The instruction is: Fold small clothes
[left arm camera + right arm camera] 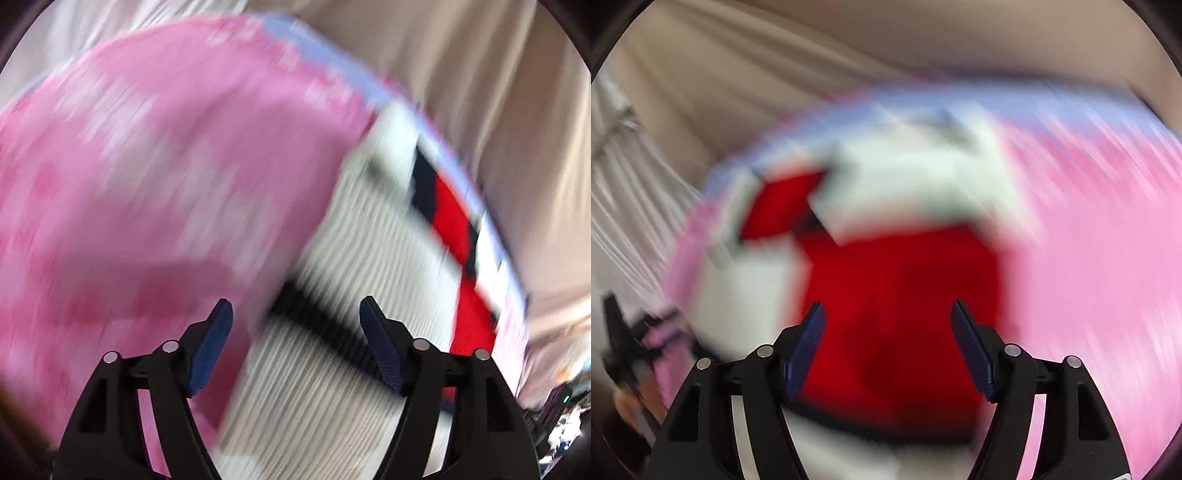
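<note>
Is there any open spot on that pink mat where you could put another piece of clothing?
The pink mat looks bare left of the white, red and black garment in the left wrist view. The garment fills the strip along the mat's pale blue edge. Both the left gripper and right gripper are open above it.

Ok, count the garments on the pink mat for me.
1, as far as the blur allows. A white, red and black garment lies on the pink mat, under both open grippers: left, right. Others may lie hidden outside the views.
</note>
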Action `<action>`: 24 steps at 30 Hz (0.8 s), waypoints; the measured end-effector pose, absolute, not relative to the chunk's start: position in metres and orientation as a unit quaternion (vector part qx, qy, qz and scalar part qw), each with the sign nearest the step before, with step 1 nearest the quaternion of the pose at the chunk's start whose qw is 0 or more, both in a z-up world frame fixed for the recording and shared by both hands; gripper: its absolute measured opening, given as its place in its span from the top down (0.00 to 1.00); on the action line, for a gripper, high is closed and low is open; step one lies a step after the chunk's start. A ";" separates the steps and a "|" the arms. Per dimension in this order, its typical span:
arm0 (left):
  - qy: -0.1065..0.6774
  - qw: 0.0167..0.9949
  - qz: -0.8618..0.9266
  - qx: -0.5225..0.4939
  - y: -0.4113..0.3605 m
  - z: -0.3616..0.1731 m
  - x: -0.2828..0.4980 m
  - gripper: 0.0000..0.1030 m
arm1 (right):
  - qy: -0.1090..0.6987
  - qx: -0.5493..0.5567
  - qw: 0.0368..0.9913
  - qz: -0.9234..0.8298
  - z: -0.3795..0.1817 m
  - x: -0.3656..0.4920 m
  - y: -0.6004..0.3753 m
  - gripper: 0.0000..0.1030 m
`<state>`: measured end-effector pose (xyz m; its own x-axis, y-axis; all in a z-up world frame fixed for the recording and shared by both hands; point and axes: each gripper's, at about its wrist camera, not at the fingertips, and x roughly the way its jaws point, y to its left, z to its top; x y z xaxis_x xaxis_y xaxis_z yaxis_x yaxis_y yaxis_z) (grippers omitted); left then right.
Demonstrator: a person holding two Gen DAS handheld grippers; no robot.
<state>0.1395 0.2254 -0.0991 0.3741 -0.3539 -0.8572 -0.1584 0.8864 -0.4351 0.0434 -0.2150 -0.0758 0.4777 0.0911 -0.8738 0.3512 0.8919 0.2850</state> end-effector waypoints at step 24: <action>0.618 0.763 -0.091 -0.163 0.171 -0.064 0.005 0.93 | 0.458 0.323 0.825 -0.070 -0.070 -0.142 -0.234 0.97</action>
<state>0.0045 0.1707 -0.0644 0.2186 -0.3405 -0.9145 -0.0629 0.9303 -0.3614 -0.1416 -0.2335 -0.0697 0.5711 0.1801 -0.8009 0.4109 0.7819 0.4689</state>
